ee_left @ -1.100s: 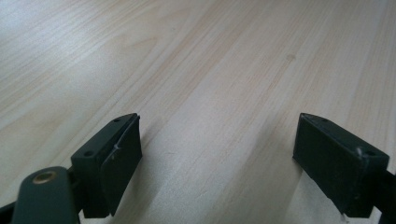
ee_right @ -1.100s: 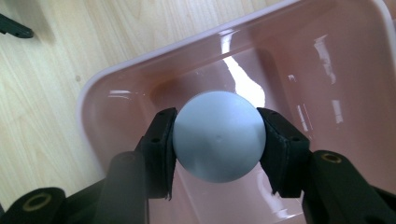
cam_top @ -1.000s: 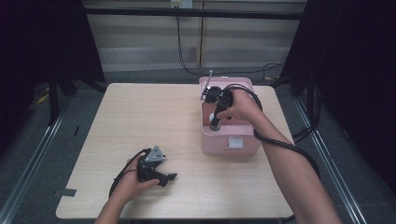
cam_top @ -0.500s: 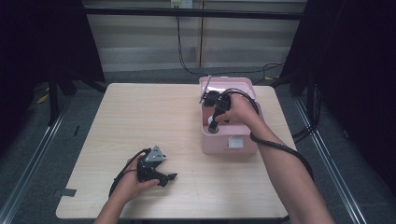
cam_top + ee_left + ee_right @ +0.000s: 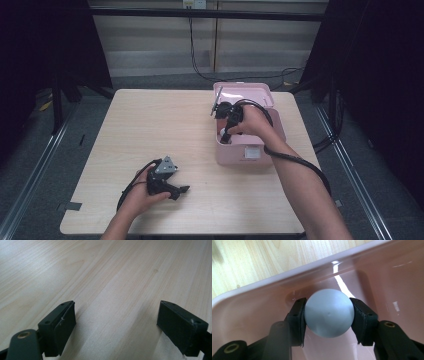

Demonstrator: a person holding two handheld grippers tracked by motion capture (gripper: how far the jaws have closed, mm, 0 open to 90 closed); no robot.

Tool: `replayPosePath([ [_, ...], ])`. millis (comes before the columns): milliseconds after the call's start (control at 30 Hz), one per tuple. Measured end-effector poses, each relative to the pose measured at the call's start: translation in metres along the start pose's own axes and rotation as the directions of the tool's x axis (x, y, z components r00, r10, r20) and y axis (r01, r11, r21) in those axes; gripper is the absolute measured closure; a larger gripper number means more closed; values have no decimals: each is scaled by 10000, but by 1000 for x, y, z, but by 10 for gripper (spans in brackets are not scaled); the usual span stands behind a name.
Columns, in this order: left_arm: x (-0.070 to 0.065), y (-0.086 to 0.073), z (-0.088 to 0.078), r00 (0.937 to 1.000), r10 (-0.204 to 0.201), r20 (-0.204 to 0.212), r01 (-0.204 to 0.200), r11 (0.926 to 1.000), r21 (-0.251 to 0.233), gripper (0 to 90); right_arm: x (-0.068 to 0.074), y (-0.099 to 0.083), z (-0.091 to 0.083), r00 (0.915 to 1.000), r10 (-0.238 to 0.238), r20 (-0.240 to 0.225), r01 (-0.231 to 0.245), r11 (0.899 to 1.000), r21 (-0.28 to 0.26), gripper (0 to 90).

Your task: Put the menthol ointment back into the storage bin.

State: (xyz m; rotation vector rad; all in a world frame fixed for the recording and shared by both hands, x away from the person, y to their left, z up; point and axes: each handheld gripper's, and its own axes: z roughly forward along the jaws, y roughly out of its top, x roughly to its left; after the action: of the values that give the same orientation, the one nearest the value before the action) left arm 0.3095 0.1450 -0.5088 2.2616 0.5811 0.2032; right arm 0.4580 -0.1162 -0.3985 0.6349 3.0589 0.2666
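Clamping a pale blue ball (image 5: 329,313) between their two black pads, the right tongs (image 5: 329,315) reach down inside the pink box (image 5: 257,320). Their own view shows what the high view cannot: the ball fills the gap between the pads, both pads press on its sides, and it sits low within the box, close to the inner wall, with the white rim and a strip of worktop (image 5: 262,257) beyond it. From above, the right tongs (image 5: 226,136) are seen entering the box (image 5: 245,150) at its left half, the hand wrapped over them and a black cable looping back along the forearm; a pale spot at their tip may be the ball, too small to tell for sure. That view also shows the box with its lid open at the far side, standing on the right part of the worktop (image 5: 150,120).

Well to the left of the box and nearer the person, the left tongs (image 5: 181,190) rest in the left hand on the worktop. Their own view shows the two pads standing wide apart (image 5: 116,322) with bare wood grain between them, a detail too small to read from above.
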Motion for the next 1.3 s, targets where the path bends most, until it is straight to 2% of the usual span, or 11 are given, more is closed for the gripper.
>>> replayPosePath([
  [300,0,0,0,10000,-2,-23,2,10000,-3,148,0,-1,7,10000,18,-38,-18,10000,-84,504],
  [667,0,0,0,10000,5,-26,-5,10000,3,148,3,3,20,9998,-144,-140,146,9997,172,503],
  [800,0,0,0,10000,1,-25,-1,10000,0,148,4,3,24,9997,-160,-192,161,9998,98,503],
  [1000,0,0,0,10000,1,-31,-1,10000,1,148,3,3,28,9997,-195,-173,200,9994,271,501],
  [1300,0,0,0,10000,-8,-45,8,10000,-1,148,2,2,31,9996,-247,-163,250,9995,193,496],
])
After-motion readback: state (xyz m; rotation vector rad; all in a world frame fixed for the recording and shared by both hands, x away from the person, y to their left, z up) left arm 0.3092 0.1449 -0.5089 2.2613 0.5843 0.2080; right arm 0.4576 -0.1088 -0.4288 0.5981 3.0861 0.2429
